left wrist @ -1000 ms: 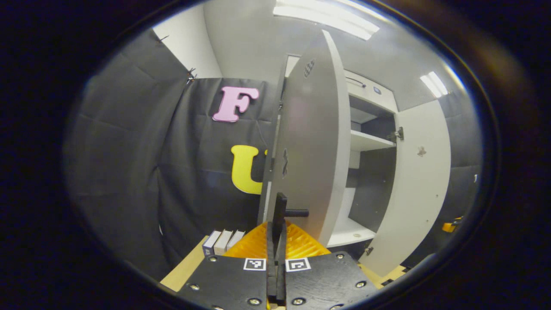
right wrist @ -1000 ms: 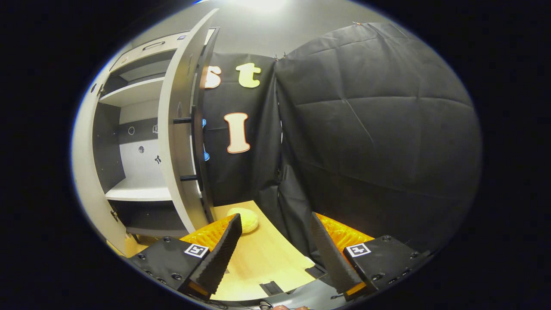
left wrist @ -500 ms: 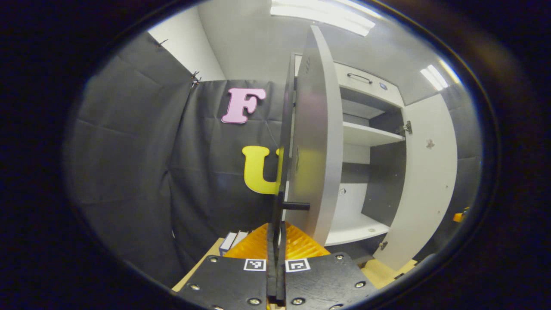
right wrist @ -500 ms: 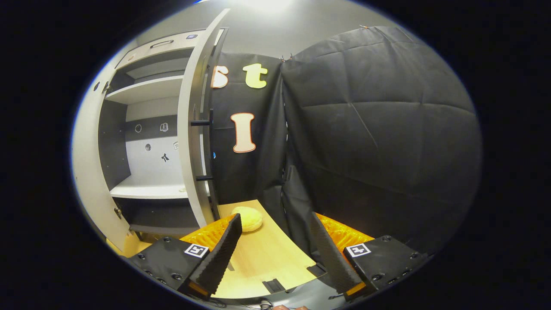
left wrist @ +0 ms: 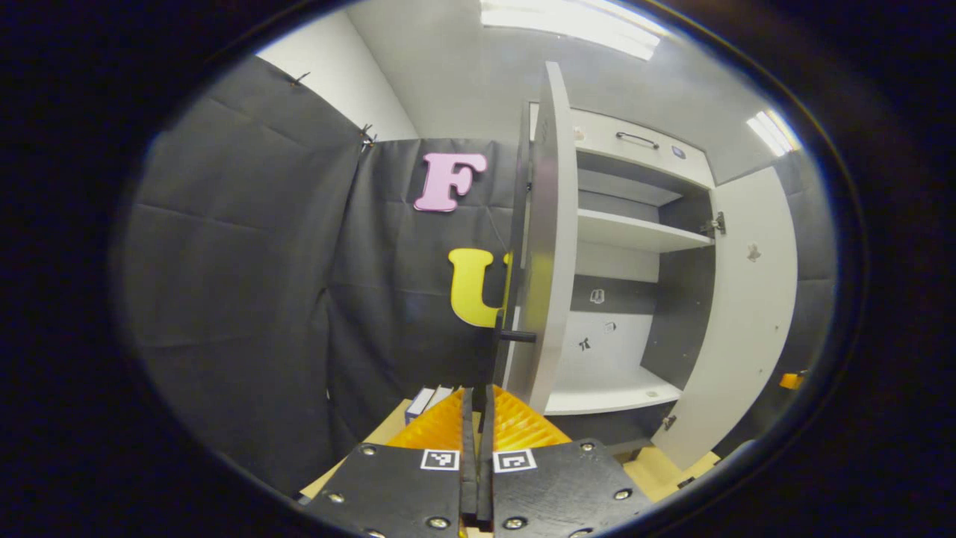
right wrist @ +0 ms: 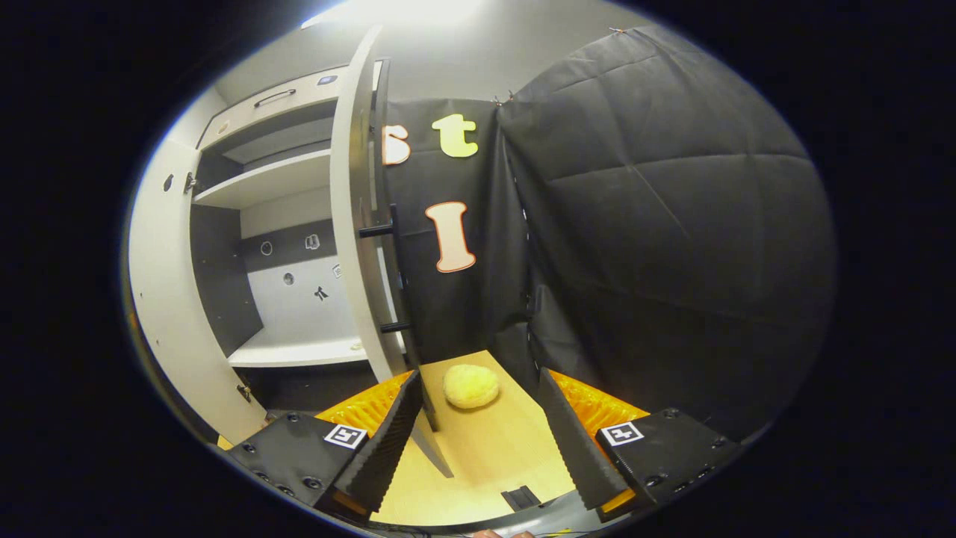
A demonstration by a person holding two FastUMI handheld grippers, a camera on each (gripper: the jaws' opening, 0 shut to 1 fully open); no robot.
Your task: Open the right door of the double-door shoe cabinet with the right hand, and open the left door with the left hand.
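Left hand-held gripper (left wrist: pixel 476 407) clenched, nothing between its fingers; left door's handle (left wrist: pixel 499 340) sits just ahead, bar vertical. Right hand-held gripper (right wrist: pixel 478 418) released beside right door (right wrist: pixel 357 217); both doors look swung open.

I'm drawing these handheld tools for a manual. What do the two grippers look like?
The left gripper has flat black bolted plates, each with a small square black-and-white marker, over ribbed orange parts, and thin black fingers. The right gripper has the same black plates, markers and orange parts, with ridged black finger pads.
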